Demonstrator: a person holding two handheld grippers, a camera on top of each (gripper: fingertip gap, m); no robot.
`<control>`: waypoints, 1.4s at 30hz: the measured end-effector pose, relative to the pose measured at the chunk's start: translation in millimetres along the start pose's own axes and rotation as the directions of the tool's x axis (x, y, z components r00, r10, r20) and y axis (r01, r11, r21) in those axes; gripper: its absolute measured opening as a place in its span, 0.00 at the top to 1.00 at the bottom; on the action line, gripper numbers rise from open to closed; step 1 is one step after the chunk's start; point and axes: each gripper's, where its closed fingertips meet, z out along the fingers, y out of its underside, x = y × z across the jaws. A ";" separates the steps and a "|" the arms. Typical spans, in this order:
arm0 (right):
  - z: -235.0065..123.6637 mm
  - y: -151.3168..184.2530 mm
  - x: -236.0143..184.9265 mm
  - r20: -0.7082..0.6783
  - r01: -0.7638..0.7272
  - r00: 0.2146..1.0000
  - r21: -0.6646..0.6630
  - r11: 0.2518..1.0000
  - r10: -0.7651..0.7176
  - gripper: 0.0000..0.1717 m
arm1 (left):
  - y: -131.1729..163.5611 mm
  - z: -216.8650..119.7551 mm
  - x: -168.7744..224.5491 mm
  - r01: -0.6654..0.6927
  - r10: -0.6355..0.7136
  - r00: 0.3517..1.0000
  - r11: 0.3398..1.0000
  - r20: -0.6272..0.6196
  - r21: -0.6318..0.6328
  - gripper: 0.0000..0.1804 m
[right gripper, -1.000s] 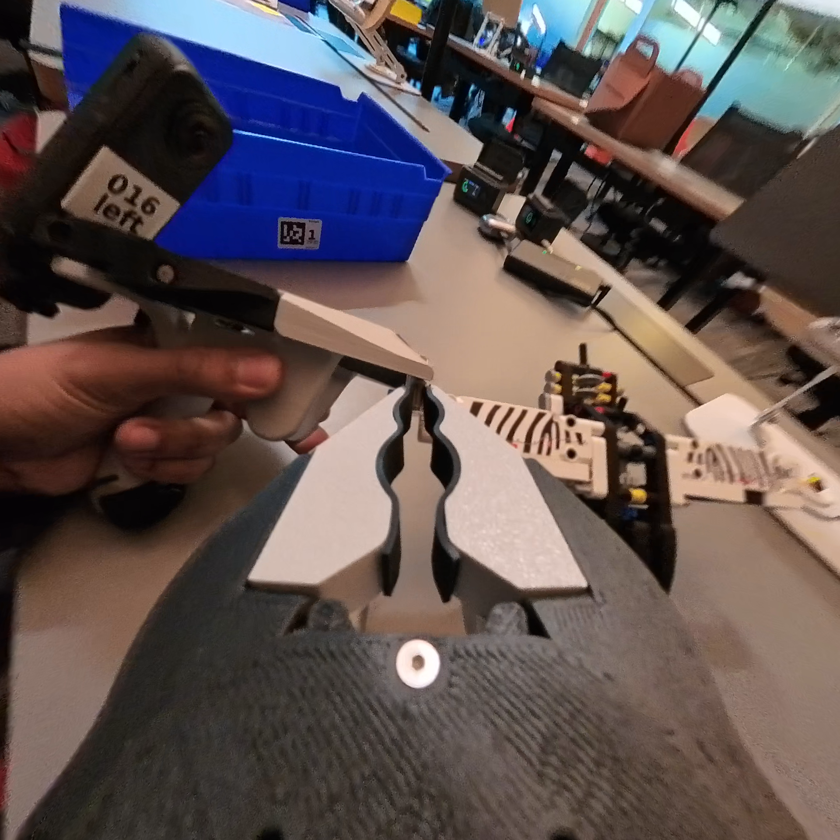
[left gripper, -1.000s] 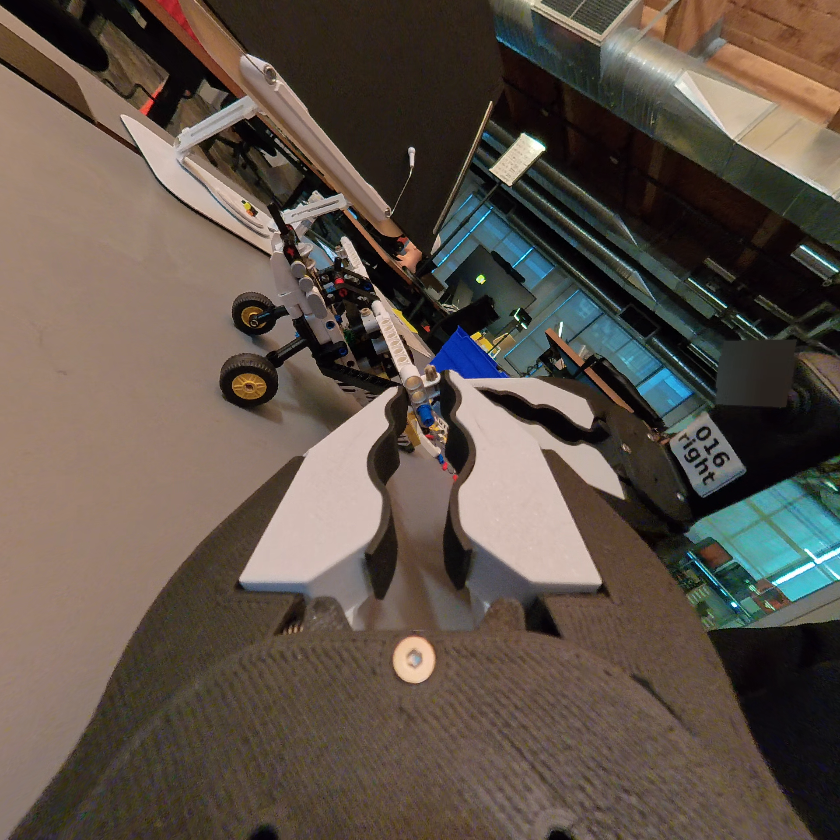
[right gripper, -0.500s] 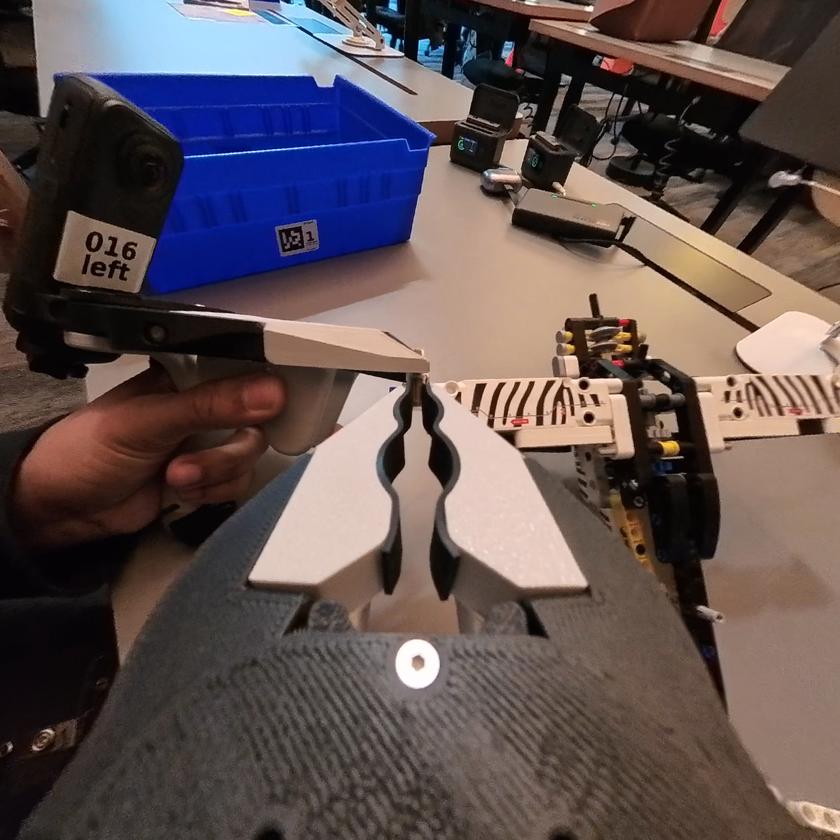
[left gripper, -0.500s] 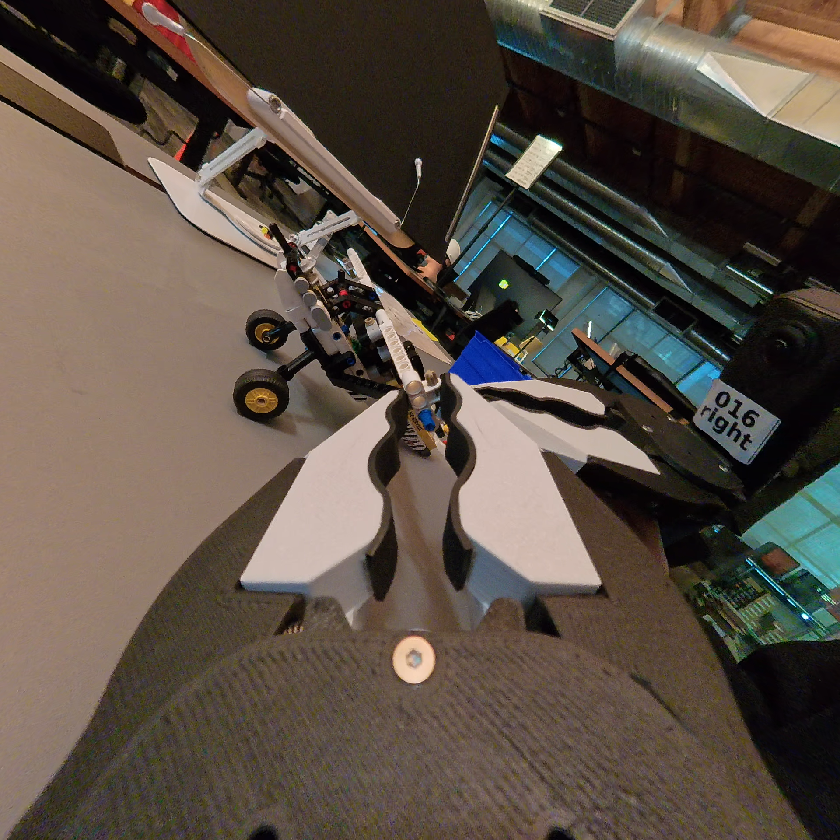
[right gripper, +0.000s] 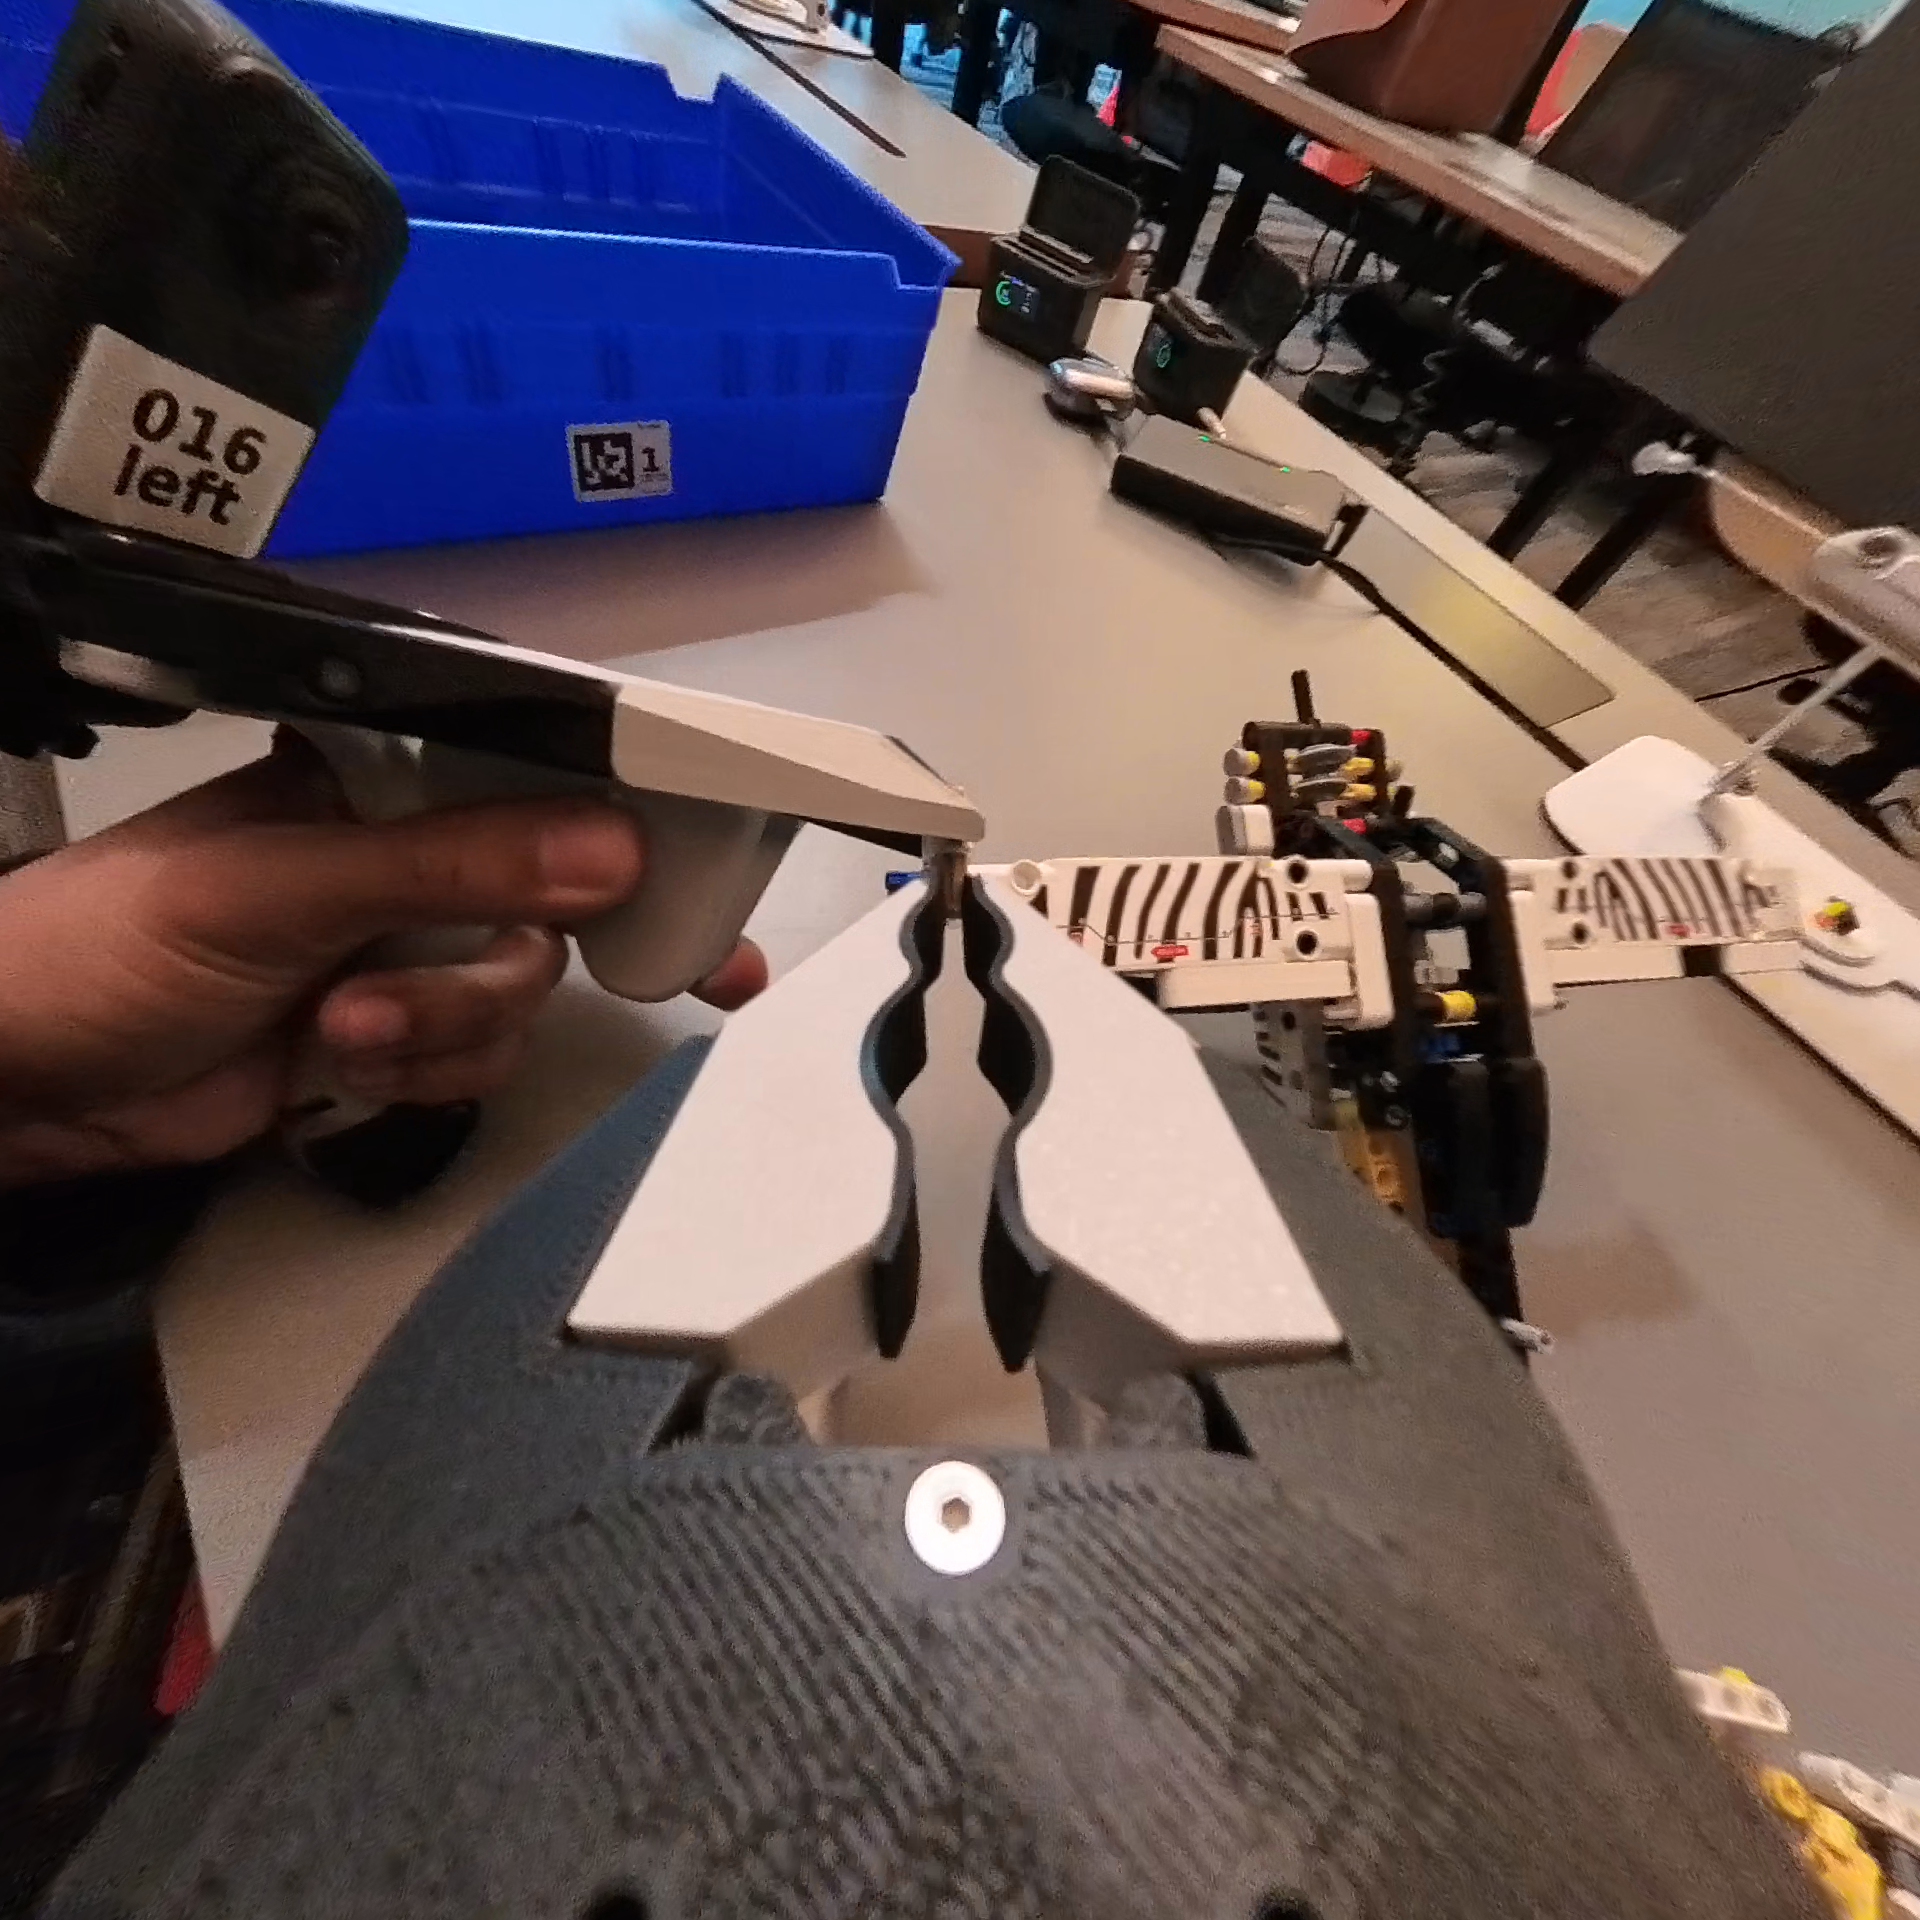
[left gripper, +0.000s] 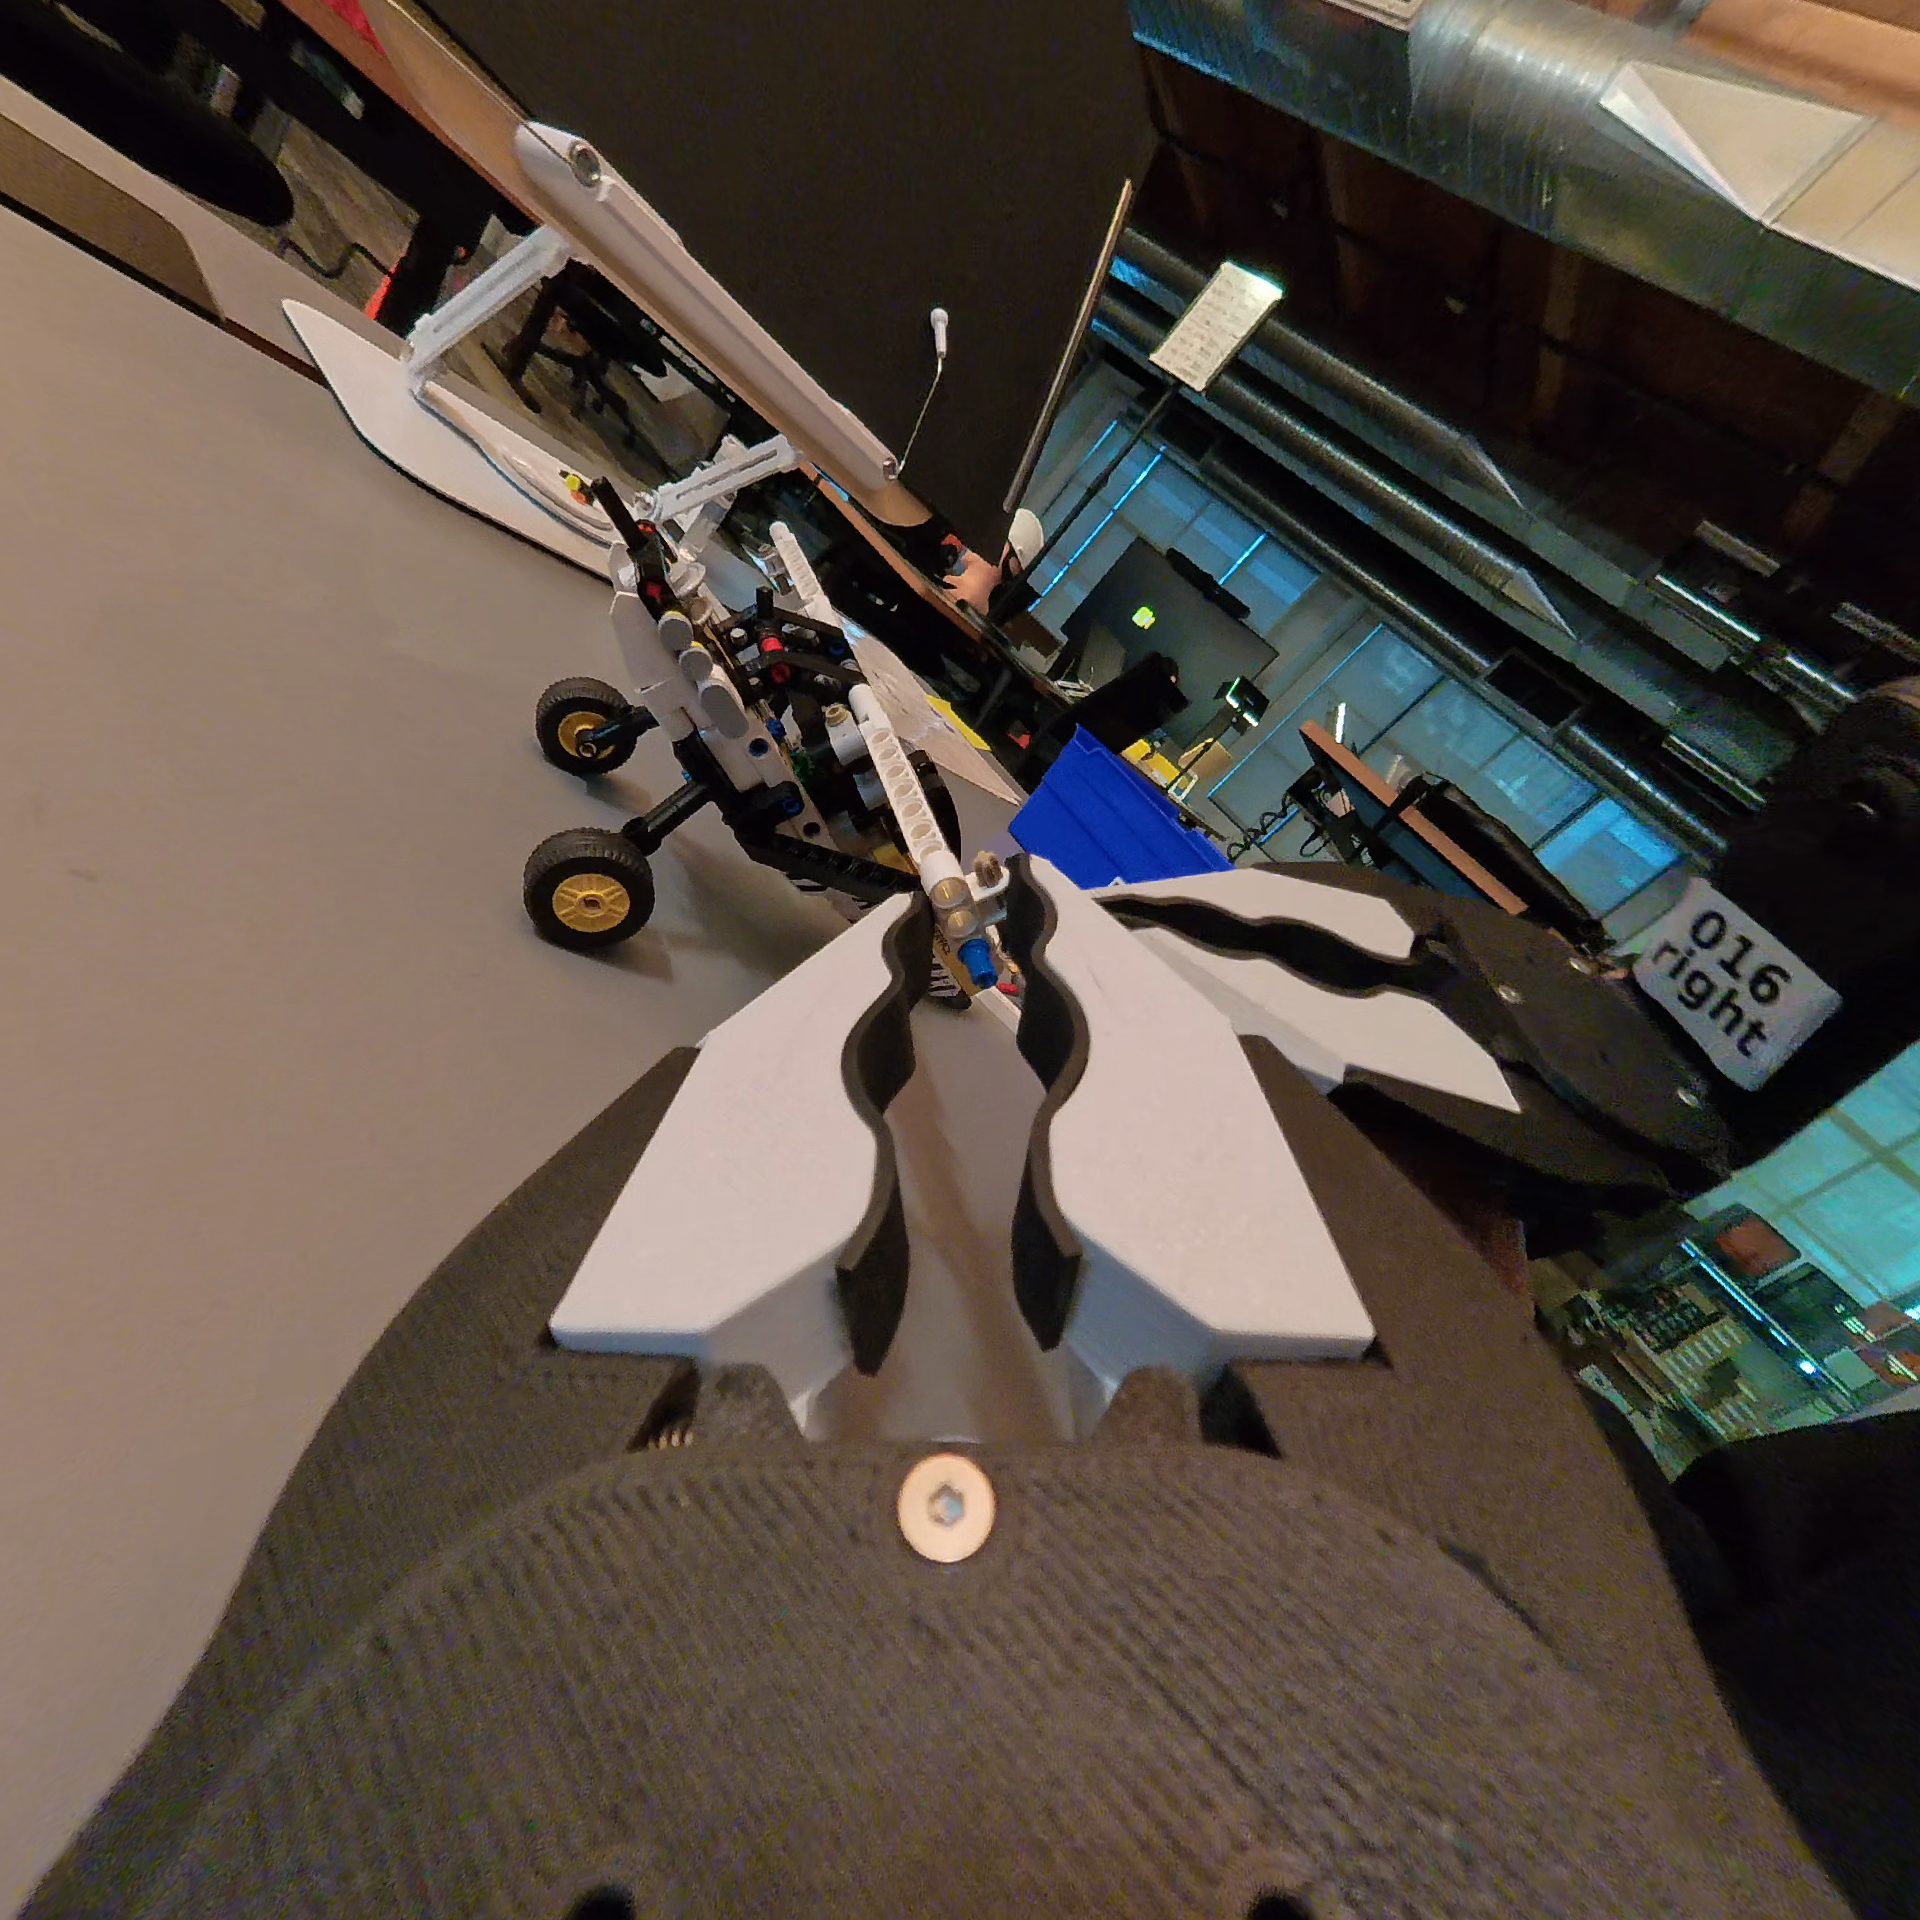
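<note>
the left gripper (left gripper: 966, 920) is clamped on the tip of a toy plane's wing: both black pads press a small white connector block (left gripper: 961, 902) with grey pin ends and a blue pin under it. the right gripper (right gripper: 951, 906) comes in from the side, its jaws nearly together and pinching a small tan-grey pin (right gripper: 945, 883) that sticks out of that same wing tip, right under the left gripper's upper finger (right gripper: 831, 774). a hand (right gripper: 312, 966) wraps the left gripper's grey handle.

from the held tip the zebra-striped wing (right gripper: 1184, 914) runs out to the plane's black and white brick-built body (right gripper: 1392, 987), which stands on the grey table (left gripper: 208, 727) on black wheels with gold hubs (left gripper: 589, 902). a white perforated beam (left gripper: 904, 790) leads from the body down to the clamped block.

farther off on the table sit a blue bin (right gripper: 623, 312), two small black chargers (right gripper: 1060, 270) and a flat black box (right gripper: 1226, 488). a white lamp base (left gripper: 436, 416) lies beyond the plane.
</note>
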 end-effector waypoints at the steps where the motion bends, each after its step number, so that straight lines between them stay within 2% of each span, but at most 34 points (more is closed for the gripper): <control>1: -1.1 -0.1 -0.4 -0.006 0.005 1.000 0.002 1.000 -0.005 0.99 | 0.4 0.3 0.5 -0.002 0.002 1.000 1.000 -0.003 -0.003 0.94; 3: -6.8 7.7 -0.2 0.019 -0.038 0.999 -0.027 0.999 0.038 1.00 | -8.4 -3.3 -8.5 0.005 -0.008 0.999 0.999 0.048 0.052 0.93; 4: -11.5 17.6 3.3 0.028 -0.084 0.996 -0.045 0.995 0.085 1.00 | -27.7 -15.0 -25.6 0.024 -0.037 0.995 0.990 0.095 0.136 0.94; 5: -17.4 24.1 4.9 0.055 -0.149 0.987 -0.037 0.988 0.151 1.00 | -41.2 -25.7 -38.9 0.059 -0.075 0.993 0.985 0.093 0.161 0.94; 7: -27.2 25.7 9.8 0.077 -0.231 0.970 0.017 0.973 0.229 1.00 | -45.0 -33.4 -40.6 -0.020 0.006 0.994 0.991 0.105 0.133 0.94; 11: -16.9 14.8 15.1 -0.004 -0.073 0.997 0.068 0.995 0.074 1.00 | -24.8 -12.2 -18.6 0.015 -0.018 0.999 0.995 0.031 0.096 0.94; 15: -3.3 -7.4 -1.9 0.043 -0.011 0.999 0.137 0.991 0.005 1.00 | -24.0 -11.3 -18.4 0.027 -0.029 0.999 0.996 0.016 0.088 0.93; 18: 4.8 -14.3 -1.2 0.018 0.043 0.999 0.146 0.988 -0.046 1.00 | -22.8 -10.6 -18.1 0.030 -0.031 0.999 0.996 0.010 0.080 0.93; 20: 9.9 -18.5 -0.7 0.006 0.074 0.997 0.145 0.987 -0.076 0.93 | -21.9 -10.1 -17.4 0.023 -0.024 1.000 0.997 0.009 0.076 0.93; 23: 19.1 -18.7 -1.9 0.005 0.111 0.994 0.122 0.986 -0.112 0.92 | -20.9 -9.6 -16.7 0.032 -0.032 0.999 0.997 -0.001 0.067 0.93; 30: 28.6 -17.5 -6.6 0.045 0.142 0.988 0.090 0.986 -0.147 0.97 | -20.4 -9.8 -17.1 0.058 -0.057 0.998 0.997 -0.015 0.058 0.93; 34: 26.4 -17.4 -6.9 0.074 0.095 0.992 0.084 0.992 -0.102 0.97 | -21.7 -10.3 -16.5 0.061 -0.060 0.998 0.996 -0.024 0.064 0.94; 37: 20.7 -13.4 -6.6 0.155 -0.043 0.987 0.085 0.995 0.030 0.97 | -21.5 -10.6 -17.0 0.051 -0.051 0.999 0.997 -0.012 0.066 0.93; 38: 15.1 -8.9 -2.1 0.166 -0.089 0.983 0.082 0.993 0.074 0.97 | -40.4 -21.0 -33.1 0.092 -0.102 0.994 0.978 0.045 0.188 0.94; 39: 8.5 -2.8 5.1 0.159 -0.129 0.980 0.081 0.988 0.115 0.98 | -56.4 -33.9 -48.1 0.175 -0.189 0.982 0.951 0.029 0.256 0.94; 40: 2.3 4.6 11.8 0.146 -0.155 0.979 0.077 0.985 0.142 0.98 | -66.1 -43.4 -56.1 0.197 -0.207 0.978 0.944 0.009 0.267 0.94; 42: -7.1 15.3 16.9 0.129 -0.173 0.978 0.074 0.982 0.162 0.98 | -70.5 -50.0 -59.8 0.134 -0.149 0.988 0.958 0.044 0.253 0.94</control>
